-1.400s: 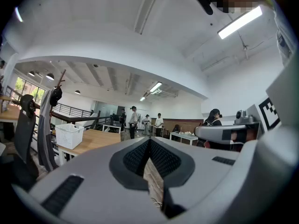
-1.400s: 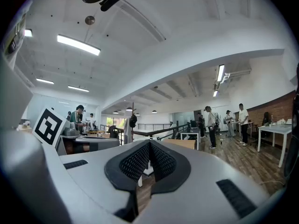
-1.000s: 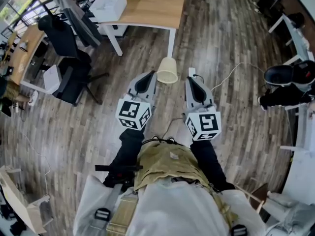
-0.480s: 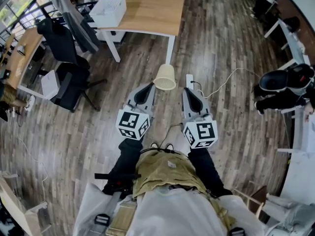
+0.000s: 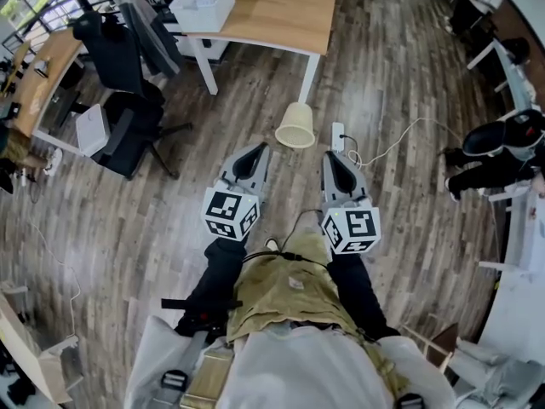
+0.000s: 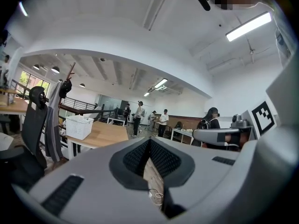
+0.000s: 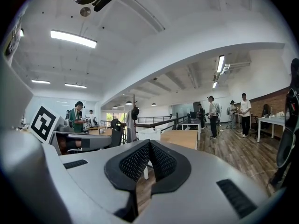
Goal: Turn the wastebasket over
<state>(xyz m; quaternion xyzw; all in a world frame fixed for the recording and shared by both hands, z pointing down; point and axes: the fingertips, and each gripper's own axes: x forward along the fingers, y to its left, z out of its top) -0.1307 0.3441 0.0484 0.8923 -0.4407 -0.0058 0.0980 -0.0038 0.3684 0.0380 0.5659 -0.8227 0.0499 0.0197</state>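
Jaws pressed together and empty, the left gripper (image 5: 254, 152) and right gripper (image 5: 334, 156) hover short of the basket (image 5: 295, 126) on the floor (image 5: 400, 75) beyond; both should open wide before taking opposite sides of its rim

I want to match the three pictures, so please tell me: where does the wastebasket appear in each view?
Head view: the wastebasket is on the floor, upper centre, just in front of the wooden table.
Left gripper view: not in it.
Right gripper view: not in it.
Shared landmark: the wooden table, left of centre in the left gripper view, right of centre in the right gripper view.
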